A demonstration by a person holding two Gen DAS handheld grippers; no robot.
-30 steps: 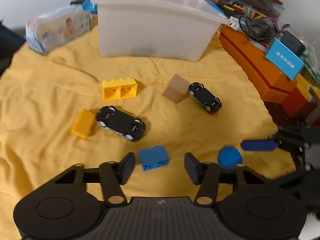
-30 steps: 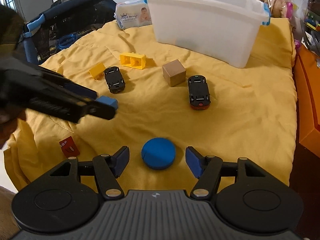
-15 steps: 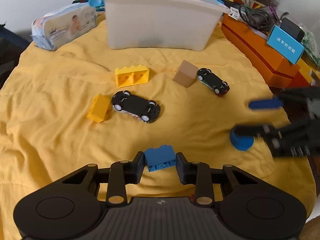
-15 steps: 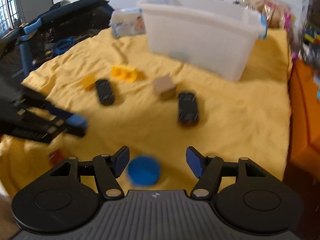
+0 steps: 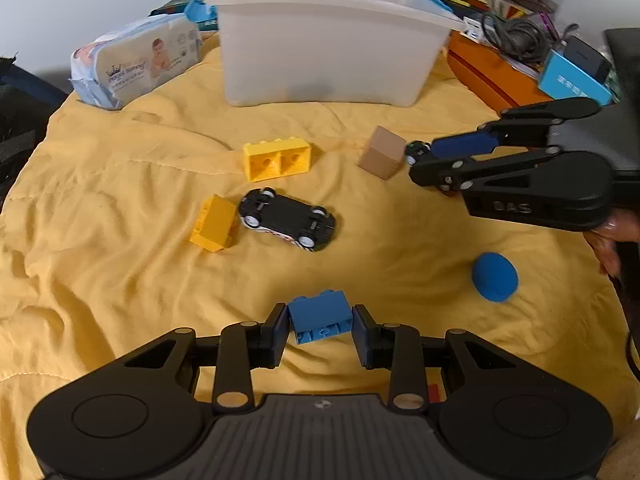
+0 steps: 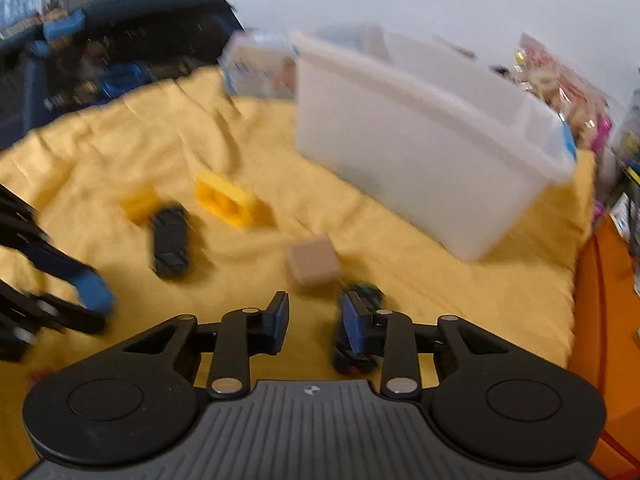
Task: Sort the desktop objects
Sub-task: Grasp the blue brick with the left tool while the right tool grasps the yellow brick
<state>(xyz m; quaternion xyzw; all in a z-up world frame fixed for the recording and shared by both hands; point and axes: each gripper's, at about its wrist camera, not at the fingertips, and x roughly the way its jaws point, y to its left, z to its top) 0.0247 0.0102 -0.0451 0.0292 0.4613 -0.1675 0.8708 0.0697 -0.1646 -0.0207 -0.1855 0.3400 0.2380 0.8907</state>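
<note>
**Blue brick gripped, right jaws closing on nothing**

While we look across the yellow quilt (image 5: 100,240) that carries everything, the biggest thing we see is the translucent white bin (image 5: 328,40), standing at the quilt's far edge with a pack of wipes (image 5: 136,64) just beside it toward the far left corner. Our left gripper (image 5: 319,328) sits near the quilt's near edge, its pads clamped on either side of a blue two-stud brick (image 5: 319,314), studs pointing away from us and raised lettering on the face toward the camera. Our right gripper (image 6: 313,322) is over the right half of the quilt, its jaws closing with only bare cloth between them; a small dark toy car (image 6: 362,294) lies partly hidden behind its right finger (image 6: 356,322), touching or not we cannot tell. Mid-quilt lies a black toy car (image 5: 286,224) turned wheels-up, touching an orange-yellow block (image 5: 212,222). Beyond them sits a yellow brick (image 5: 277,158) on its side, hollow underside facing us, and to its right a tan cube (image 5: 382,157). A blue disc (image 5: 495,277) lies near the right edge.
</note>
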